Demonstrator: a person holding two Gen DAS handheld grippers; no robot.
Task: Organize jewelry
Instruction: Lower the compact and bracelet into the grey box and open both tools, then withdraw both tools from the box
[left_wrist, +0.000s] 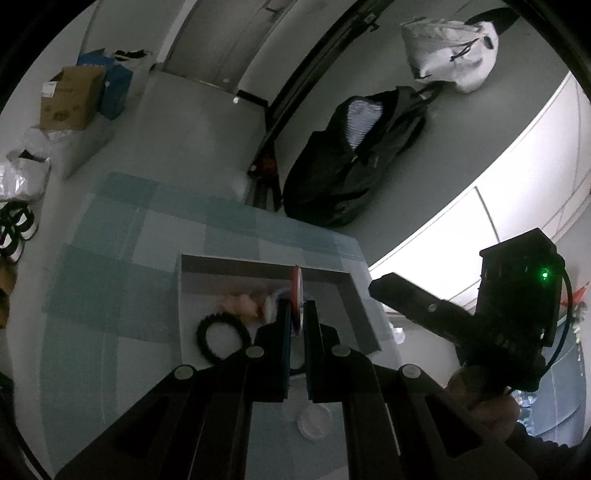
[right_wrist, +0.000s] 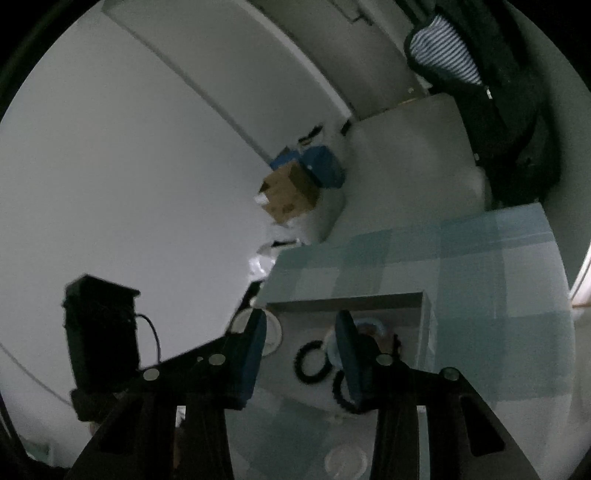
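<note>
- The white box (left_wrist: 354, 291) sits near the right edge of the checked tablecloth (left_wrist: 122, 280), with bare cloth to its left.
- Two black bracelets (right_wrist: 308, 360) show in the right wrist view.
- The left gripper (left_wrist: 296, 314) pinches a red bangle (left_wrist: 296, 295) above the box.
- The right gripper (right_wrist: 301, 332) is spread, holding nothing.
</note>
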